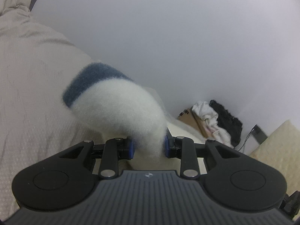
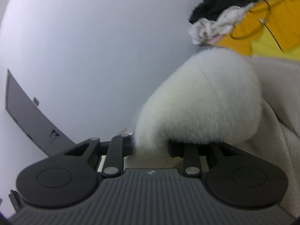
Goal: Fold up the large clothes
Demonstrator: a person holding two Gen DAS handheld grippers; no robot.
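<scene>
With the beige bedspread point(image 1: 33, 86) at 9 o'clock, the fluffy white garment point(image 1: 120, 110) hangs pinched in both left gripper point(image 1: 149, 148) & right gripper point(image 2: 151, 148), so thick slippery pile could slide out, esp. w/ the blurred blue-banded end point(image 1: 90, 78) flapping.

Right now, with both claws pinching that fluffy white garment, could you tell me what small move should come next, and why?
Probably lower both claws toward the beige bedspread. The left claw and right claw each pinch the fluffy white garment, which bulges up in front of them, so it needs laying flat before any fold.
</scene>
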